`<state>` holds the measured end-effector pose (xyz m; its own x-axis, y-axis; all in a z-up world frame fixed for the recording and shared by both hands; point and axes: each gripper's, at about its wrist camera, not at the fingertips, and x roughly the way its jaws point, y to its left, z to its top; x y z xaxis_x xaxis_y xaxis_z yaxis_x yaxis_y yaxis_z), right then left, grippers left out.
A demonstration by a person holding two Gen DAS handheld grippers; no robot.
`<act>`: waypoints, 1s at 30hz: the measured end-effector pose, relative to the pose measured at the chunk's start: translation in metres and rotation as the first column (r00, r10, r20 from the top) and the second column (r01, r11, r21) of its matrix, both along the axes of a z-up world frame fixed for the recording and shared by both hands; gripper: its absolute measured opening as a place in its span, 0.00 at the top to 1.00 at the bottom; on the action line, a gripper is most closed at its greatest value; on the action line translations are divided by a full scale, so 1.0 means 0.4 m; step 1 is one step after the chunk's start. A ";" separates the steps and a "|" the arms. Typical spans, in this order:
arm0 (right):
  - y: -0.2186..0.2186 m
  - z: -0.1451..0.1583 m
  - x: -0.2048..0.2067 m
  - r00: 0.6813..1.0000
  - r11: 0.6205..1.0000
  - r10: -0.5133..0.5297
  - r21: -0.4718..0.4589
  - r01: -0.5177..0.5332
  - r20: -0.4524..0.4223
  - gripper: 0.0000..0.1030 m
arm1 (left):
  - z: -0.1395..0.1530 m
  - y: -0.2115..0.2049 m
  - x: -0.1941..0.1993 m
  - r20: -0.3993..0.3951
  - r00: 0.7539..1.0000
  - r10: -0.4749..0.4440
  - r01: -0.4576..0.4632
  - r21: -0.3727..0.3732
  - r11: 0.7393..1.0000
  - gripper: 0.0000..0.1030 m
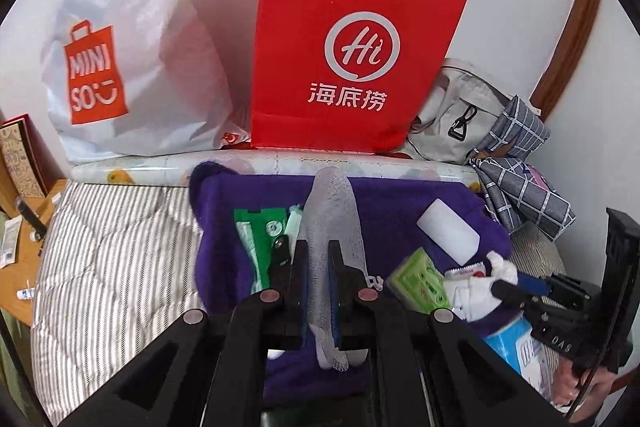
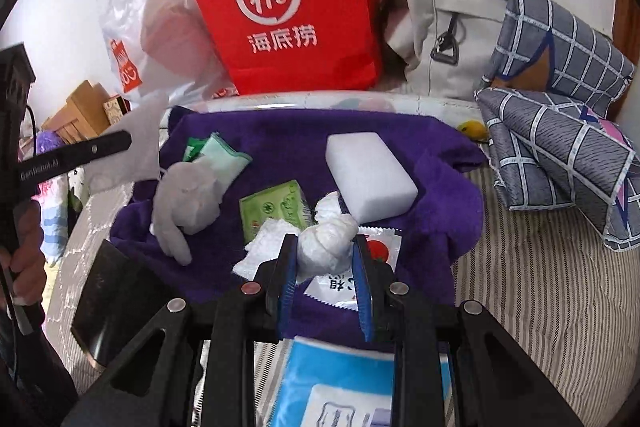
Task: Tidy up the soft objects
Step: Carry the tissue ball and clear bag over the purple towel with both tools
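Left wrist view is showing the left gripper (image 1: pixel 318 259) closing narrowly on a long grey-white mesh cloth (image 1: pixel 334 211), which is running up between its two fingers and standing clear of the purple fleece blanket (image 1: pixel 224 227) below; right wrist view is showing the right gripper (image 2: pixel 325 255) with its jaws set moderately apart around a knotted white cloth bundle (image 2: pixel 326 247), the blue pads sitting against or just beside the bundle's two sides, though whether they are pressing it cannot be told. By the look of things, the sorting is only getting under way: a white rectangular foam sponge (image 2: pixel 370 173), a green printed sachet (image 2: pixel 274 205), a pale green folded cloth (image 2: pixel 222 157), a flat white tissue sheet (image 2: pixel 260 247) and a white sachet with a red spot (image 2: pixel 380 247) are all lying scattered on the blanket, with no grouping showing. The bundle is lying on the blanket just in front of the sponge and touching the tissue sheet. In the right wrist view the mesh cloth's light grey lump is hanging left of the green sachet. Behind, a red paper carrier bag with a white logo (image 1: pixel 356 47) and a white plastic shopping bag (image 1: pixel 120 47) are standing against the wall, possible places for the soft things, though nothing is showing which.
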<state>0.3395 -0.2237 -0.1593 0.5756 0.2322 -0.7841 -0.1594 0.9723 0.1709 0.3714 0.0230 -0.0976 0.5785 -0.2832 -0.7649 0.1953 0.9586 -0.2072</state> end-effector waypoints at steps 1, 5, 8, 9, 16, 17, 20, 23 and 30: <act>-0.001 -0.005 0.005 1.000 1.000 0.002 -0.002 -0.002 -0.007 0.74 | -0.005 -0.005 0.009 -0.004 1.000 -0.003 0.003 -0.003 1.000 0.92; -0.002 -0.027 0.022 1.000 1.000 0.004 -0.013 -0.004 -0.031 0.74 | -0.031 -0.027 0.036 -0.025 1.000 -0.014 0.014 -0.003 1.000 0.92; 0.000 -0.040 0.037 0.998 1.000 0.012 -0.020 -0.013 -0.054 0.74 | -0.056 -0.046 0.056 -0.051 0.998 -0.024 0.025 0.005 1.000 0.92; 0.000 -0.044 0.043 0.998 1.000 0.008 -0.024 -0.009 -0.061 0.74 | -0.063 -0.052 0.059 -0.058 0.998 -0.027 0.028 0.009 1.000 0.92; 0.003 -0.050 0.060 0.997 0.999 0.013 -0.031 -0.015 -0.073 0.74 | -0.085 -0.065 0.078 -0.089 0.996 -0.021 0.023 0.016 1.000 0.91; 0.002 -0.052 0.062 0.997 0.999 0.012 -0.030 -0.015 -0.076 0.73 | -0.087 -0.067 0.080 -0.093 0.995 -0.027 0.028 0.012 1.000 0.91; 0.001 -0.057 0.064 0.997 1.000 0.016 -0.026 -0.018 -0.082 0.72 | -0.088 -0.074 0.084 -0.095 0.995 -0.032 0.034 0.020 0.999 0.91; 0.000 -0.062 0.070 0.996 1.000 0.018 -0.019 -0.020 -0.088 0.72 | -0.098 -0.076 0.092 -0.109 0.993 -0.033 0.035 0.020 0.999 0.91; 0.000 -0.072 0.078 0.995 1.000 0.023 -0.010 -0.024 -0.097 0.70 | -0.109 -0.085 0.100 -0.126 0.991 -0.040 0.044 0.023 0.999 0.91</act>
